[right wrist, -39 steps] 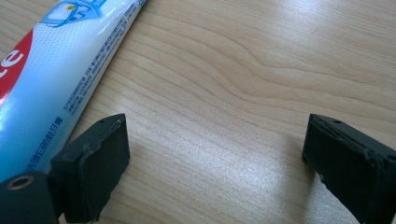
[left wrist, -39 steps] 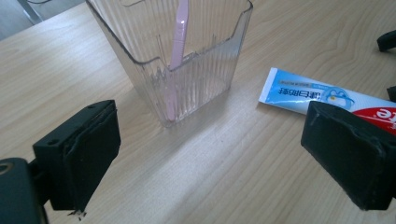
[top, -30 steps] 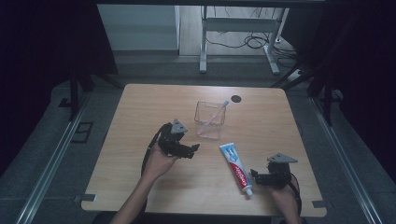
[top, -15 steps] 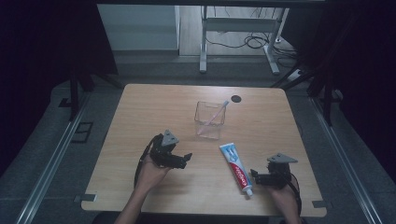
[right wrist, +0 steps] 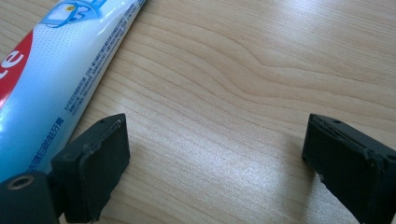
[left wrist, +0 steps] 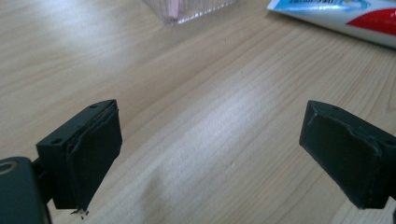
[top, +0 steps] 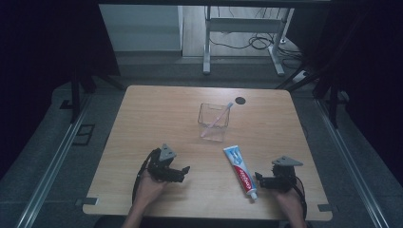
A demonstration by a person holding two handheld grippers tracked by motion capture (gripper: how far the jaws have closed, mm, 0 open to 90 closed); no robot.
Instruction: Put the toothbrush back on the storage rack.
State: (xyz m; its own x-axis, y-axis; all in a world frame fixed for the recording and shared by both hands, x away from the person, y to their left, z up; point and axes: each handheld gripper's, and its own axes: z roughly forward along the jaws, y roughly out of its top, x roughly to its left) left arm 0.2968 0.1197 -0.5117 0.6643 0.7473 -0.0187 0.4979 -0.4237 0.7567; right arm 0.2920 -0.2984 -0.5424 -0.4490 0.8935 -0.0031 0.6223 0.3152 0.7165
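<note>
A white, blue and red toothpaste tube [top: 241, 173] lies flat on the wooden table [top: 157, 118], its cap toward the front edge. My right gripper [top: 259, 181] rests just right of the tube's cap end, jaws open and empty; in the right gripper view the tube [right wrist: 51, 79] lies beside the left jaw. My left gripper [top: 184, 173] sits at the front left, open and empty, pointing right toward the tube [left wrist: 341, 16]. A clear square cup [top: 213, 121] holds a pink toothbrush [top: 216, 119] leaning inside it; the cup's base [left wrist: 187, 8] shows at the top of the left gripper view.
A small dark round hole [top: 240, 100] sits in the table behind the cup. The floor beyond the far edge carries a metal desk frame [top: 247, 28] and cables. Bare wood lies between the two grippers.
My left gripper has drawn back from near the cup toward the front left of the table. The right gripper, tube and cup have stayed put.
</note>
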